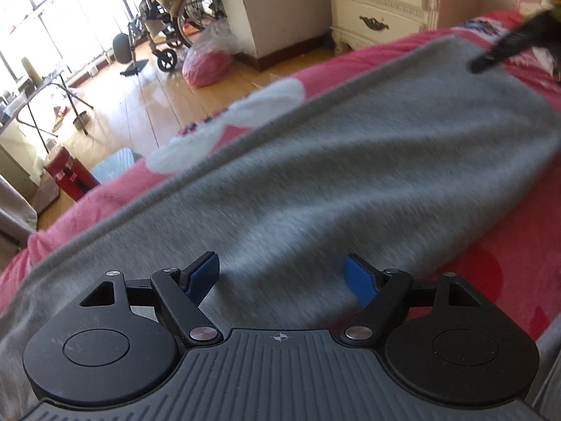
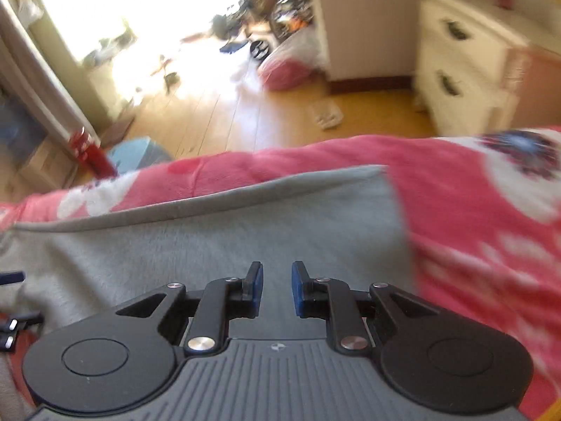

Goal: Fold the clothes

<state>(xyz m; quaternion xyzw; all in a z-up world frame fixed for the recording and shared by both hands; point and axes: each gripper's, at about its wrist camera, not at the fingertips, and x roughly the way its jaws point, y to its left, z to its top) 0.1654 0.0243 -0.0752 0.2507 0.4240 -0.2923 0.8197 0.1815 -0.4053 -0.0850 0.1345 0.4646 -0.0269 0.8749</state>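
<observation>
A grey garment (image 1: 350, 161) lies spread flat on a pink flowered blanket (image 1: 491, 273), its long folded edge running toward the bed's side. My left gripper (image 1: 280, 259) hovers over the garment's near part, jaws wide open and empty. My right gripper (image 2: 277, 266) is above the same grey garment (image 2: 210, 238) near its right end; a narrow gap shows between the blue pads and no cloth is in it. One black finger of the right gripper (image 1: 498, 52) shows blurred at the top right of the left wrist view. The pink blanket (image 2: 473, 210) fills the right side.
Beyond the bed's edge is a wooden floor (image 1: 147, 98) with a cream nightstand (image 1: 385, 0), a wheelchair (image 1: 168, 17), a pink-filled plastic bag (image 1: 207, 66), a red canister (image 1: 70, 175), a pale blue basket (image 1: 112, 168) and a folding table (image 1: 35, 87).
</observation>
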